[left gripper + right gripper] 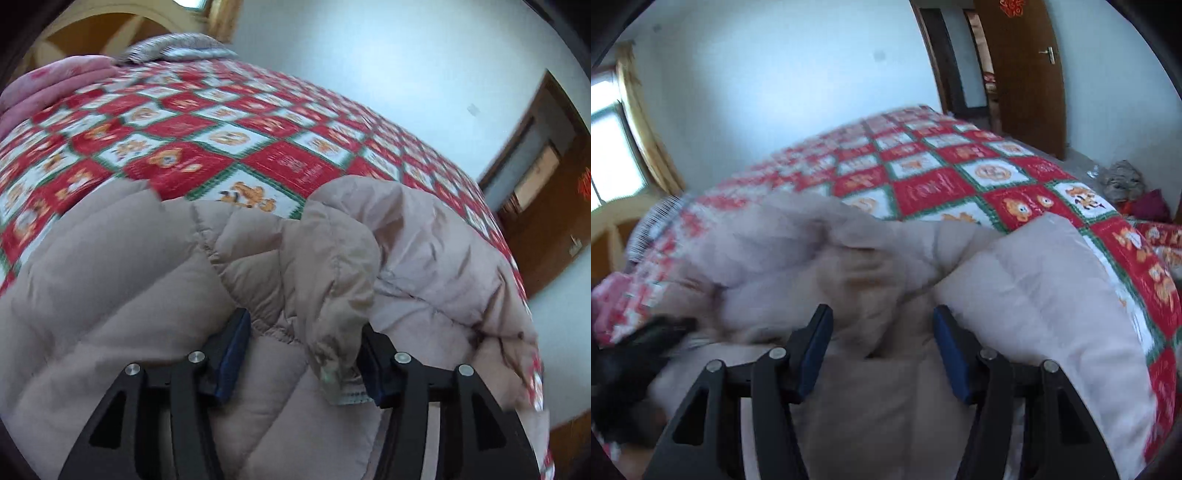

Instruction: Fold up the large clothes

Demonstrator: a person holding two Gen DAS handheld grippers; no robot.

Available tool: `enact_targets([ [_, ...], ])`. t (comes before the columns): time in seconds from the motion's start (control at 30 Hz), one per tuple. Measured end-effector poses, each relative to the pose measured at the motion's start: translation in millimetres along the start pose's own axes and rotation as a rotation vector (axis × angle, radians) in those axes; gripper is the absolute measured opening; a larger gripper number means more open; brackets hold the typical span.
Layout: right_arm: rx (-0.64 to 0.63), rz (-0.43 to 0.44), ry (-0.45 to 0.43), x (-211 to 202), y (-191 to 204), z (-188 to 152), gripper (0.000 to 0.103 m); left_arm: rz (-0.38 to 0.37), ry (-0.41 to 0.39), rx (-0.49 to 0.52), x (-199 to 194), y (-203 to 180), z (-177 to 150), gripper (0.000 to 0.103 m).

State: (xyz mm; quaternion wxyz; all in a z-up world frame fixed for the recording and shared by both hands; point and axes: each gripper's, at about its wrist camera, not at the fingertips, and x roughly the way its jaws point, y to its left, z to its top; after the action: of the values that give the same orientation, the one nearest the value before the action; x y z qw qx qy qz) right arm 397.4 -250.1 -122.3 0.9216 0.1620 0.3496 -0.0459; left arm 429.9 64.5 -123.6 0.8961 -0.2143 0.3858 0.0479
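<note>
- Left gripper [301, 354]: two black, angular fingers with flat blue pads [232, 363] are seen from behind, each linkage fastened by round silver pins. The jaws stand partly open; a puffed fold and cuff-like edge of the jacket lies between them, and no pad is seen pressing on it.
- Right gripper [882, 349]: of the same build, with black fingers and blue pads [951, 360]. The jaws stand partly open above a rumpled ridge of the jacket; the fabric between them is blurred, and no grip is seen.
- Jacket [110, 266]: a large, pale beige-pink padded garment, quilted in soft horizontal channels with stitched seams. It is bunched on the near part of the bed, directly under both grippers. In the right wrist view a smooth, lighter panel of it [1045, 295] is spread towards the right edge of the bed.
- Bedspread [229, 147]: a flat quilted cover in a red and white diamond check with green borders and orange motifs, lying beneath the jacket.
- Folded bedding [55, 88]: a pink, soft stack, with a grey patterned piece beside it, at the far end of the bed.
- Door [1030, 74]: dark brown wood with a metal lever handle, set in a pale wall.
- Window [609, 155]: bright, edged by a yellowish curtain.
</note>
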Motion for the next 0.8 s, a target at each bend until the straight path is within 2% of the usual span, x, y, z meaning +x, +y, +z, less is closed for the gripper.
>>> enact_targets([
  [0.07,-0.052,-0.024,0.018,12.3,-1.3,7.3,0.052,-0.03,-0.009,0.005,-4.1,10.3,12.1,0.056],
  [0.13,-0.073,-0.01,0.036,21.7,-3.5,9.3,0.052,-0.058,-0.026,0.056,0.8,16.1,15.9,0.064],
  [0.2,-0.068,-0.003,0.044,24.3,-5.5,8.8,0.053,-0.05,0.011,0.128,17.6,17.6,10.7,0.064],
  [0.37,-0.054,0.014,0.045,8.7,-5.8,10.8,0.054,-0.061,-0.041,0.133,10.4,18.1,2.4,0.065],
  [0.5,0.031,0.071,-0.088,-32.5,-1.2,35.6,0.061,-0.086,-0.078,0.095,2.7,23.5,0.4,0.065],
  [0.53,0.027,0.08,-0.098,-33.5,4.1,43.5,0.066,-0.088,-0.093,0.088,-0.1,24.7,-0.7,0.065],
  [0.57,0.002,0.074,-0.095,-29.2,14.6,53.5,0.076,-0.086,-0.099,0.088,-0.4,23.6,0.7,0.065],
  [0.67,-0.095,-0.006,-0.054,2.9,45.9,72.1,0.077,-0.075,-0.106,0.096,0.0,20.7,1.7,0.065],
  [0.8,-0.186,-0.033,0.125,60.4,69.0,81.7,0.076,-0.082,-0.105,0.09,1.8,22.8,2.3,0.065],
])
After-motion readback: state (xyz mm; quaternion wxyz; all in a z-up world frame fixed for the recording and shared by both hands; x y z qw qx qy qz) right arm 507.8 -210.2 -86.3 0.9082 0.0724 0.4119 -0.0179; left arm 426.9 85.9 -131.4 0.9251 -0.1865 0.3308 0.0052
